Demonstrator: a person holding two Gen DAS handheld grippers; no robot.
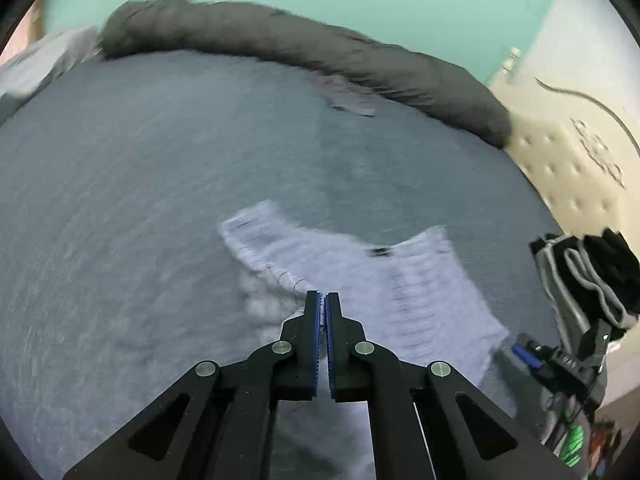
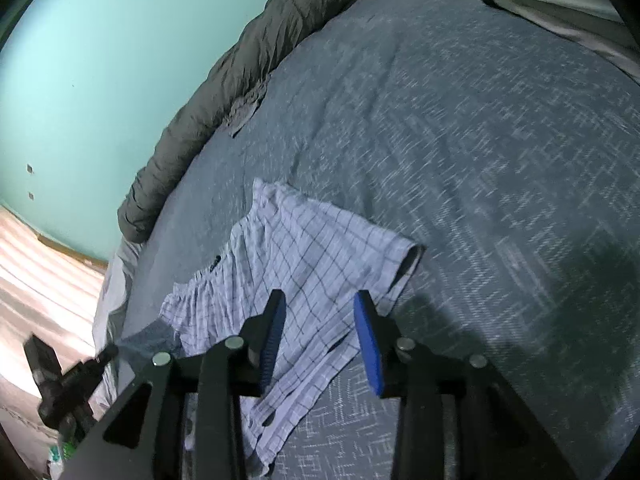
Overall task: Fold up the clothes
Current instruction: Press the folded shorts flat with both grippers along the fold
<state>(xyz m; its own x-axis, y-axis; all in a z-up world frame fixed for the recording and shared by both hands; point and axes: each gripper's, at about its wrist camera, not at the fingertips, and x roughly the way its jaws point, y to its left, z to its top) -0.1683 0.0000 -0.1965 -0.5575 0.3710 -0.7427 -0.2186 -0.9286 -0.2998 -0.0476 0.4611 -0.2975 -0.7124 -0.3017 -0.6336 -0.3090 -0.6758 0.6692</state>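
Observation:
White checked boxer shorts (image 1: 360, 276) lie spread on the blue-grey patterned bedspread (image 1: 140, 180); they also show in the right wrist view (image 2: 304, 256). My left gripper (image 1: 322, 298) is shut, its tips over the shorts' near edge; I cannot tell if cloth is pinched between them. My right gripper (image 2: 320, 300) is open and empty, its jaws hovering over the shorts' lower part. The other gripper shows at the right edge of the left view (image 1: 560, 356) and at the lower left of the right view (image 2: 68, 380).
A rolled dark grey duvet (image 1: 312, 52) lies along the bed's far edge by the teal wall (image 2: 100, 60). A small folded cloth (image 1: 352, 100) lies next to it. A cream mattress end (image 1: 572, 152) and a pillow (image 1: 44, 60) flank the bedspread.

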